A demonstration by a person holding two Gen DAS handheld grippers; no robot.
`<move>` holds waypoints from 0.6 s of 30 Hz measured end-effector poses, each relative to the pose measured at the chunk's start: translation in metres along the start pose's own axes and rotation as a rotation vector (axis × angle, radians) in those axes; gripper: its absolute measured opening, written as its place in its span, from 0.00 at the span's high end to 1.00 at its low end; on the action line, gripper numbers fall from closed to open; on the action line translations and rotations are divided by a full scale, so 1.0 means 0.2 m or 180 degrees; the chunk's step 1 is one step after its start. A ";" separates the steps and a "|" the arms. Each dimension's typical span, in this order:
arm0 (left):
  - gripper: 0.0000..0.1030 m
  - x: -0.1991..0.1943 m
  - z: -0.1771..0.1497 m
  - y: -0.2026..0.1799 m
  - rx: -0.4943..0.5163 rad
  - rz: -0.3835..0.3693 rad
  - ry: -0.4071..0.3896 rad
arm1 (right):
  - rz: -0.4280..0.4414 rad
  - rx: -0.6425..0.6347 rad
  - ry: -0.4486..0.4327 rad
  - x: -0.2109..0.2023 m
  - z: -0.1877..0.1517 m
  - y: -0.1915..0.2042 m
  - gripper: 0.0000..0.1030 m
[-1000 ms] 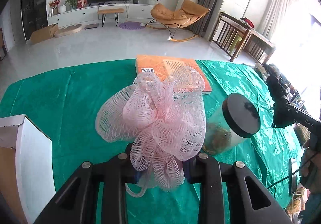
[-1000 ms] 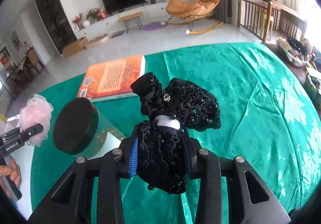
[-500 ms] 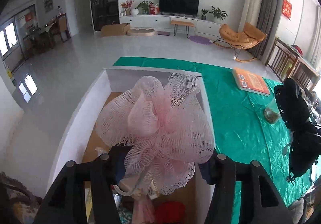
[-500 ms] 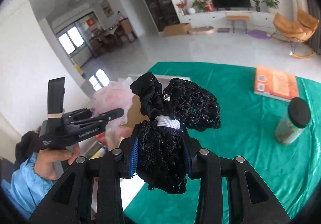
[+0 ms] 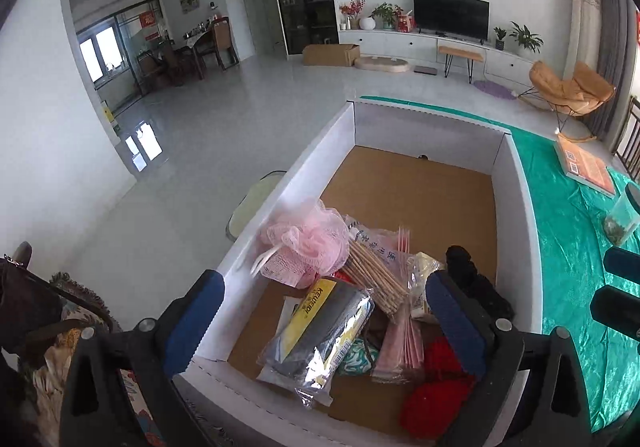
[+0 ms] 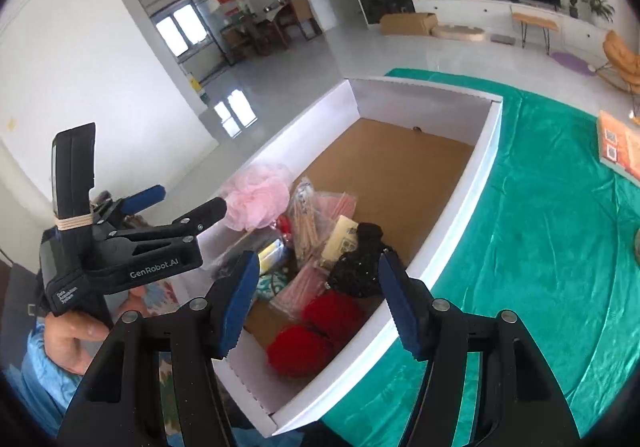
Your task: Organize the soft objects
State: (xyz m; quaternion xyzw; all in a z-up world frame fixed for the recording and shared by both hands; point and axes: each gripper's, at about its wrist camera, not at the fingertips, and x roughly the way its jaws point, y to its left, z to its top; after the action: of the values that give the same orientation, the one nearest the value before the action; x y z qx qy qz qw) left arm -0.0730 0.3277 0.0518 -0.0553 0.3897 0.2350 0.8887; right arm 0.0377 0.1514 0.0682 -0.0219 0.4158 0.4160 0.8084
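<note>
Pink mesh bath pouf (image 5: 304,247): a ruffled pale-pink net ball with a white cord loop, lying in the white cardboard box (image 5: 516,183) against its left wall, touching the bundle of wooden skewers (image 5: 374,279).
Black lace hair accessory (image 6: 358,267): a crumpled, beaded black net piece, lying in the box near its right wall, just above the red yarn pompoms (image 6: 316,331).
Left gripper (image 5: 324,317): spread wide and holding nothing, poised over the near end of the box; its blue pads (image 5: 194,315) frame the pile of contents.
Right gripper (image 6: 316,305): also spread wide and empty, above the near right corner of the box, the black lace piece showing between its fingers.
Count: one pouf, one lace piece, two red pompoms, one skewer bundle, one silver foil packet with a yellow label (image 5: 320,331), one pink packet (image 5: 400,347), one box.
Box interior: everything is heaped in the near half; the far half shows bare brown cardboard floor (image 5: 416,199).
Edges: the box's right wall runs along the green tablecloth (image 6: 552,231); its left wall stands at the table's edge, with the room's floor beyond.
On the cloth: an orange book (image 5: 584,167) and a black-lidded jar (image 5: 624,215), well apart from the box, with open cloth between.
</note>
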 end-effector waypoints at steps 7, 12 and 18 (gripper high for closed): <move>0.03 -0.13 -0.03 0.03 -0.0191 0.0384 -0.0278 | -0.0482 -0.0459 0.0021 -0.06 -0.02 0.14 0.33; 0.03 -0.15 -0.03 0.06 -0.0197 0.0441 -0.0284 | -0.0604 -0.0537 0.0067 -0.06 -0.06 0.18 0.33; 0.03 -0.17 -0.05 0.06 -0.0203 0.0403 -0.0282 | -0.0748 -0.0657 0.0144 -0.05 -0.08 0.25 0.33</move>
State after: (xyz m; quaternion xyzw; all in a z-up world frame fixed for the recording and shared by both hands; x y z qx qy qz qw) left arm -0.1052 0.3230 0.0713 -0.0484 0.3451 0.3053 0.8862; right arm -0.0107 0.1721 0.0792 -0.1628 0.3836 0.3584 0.8354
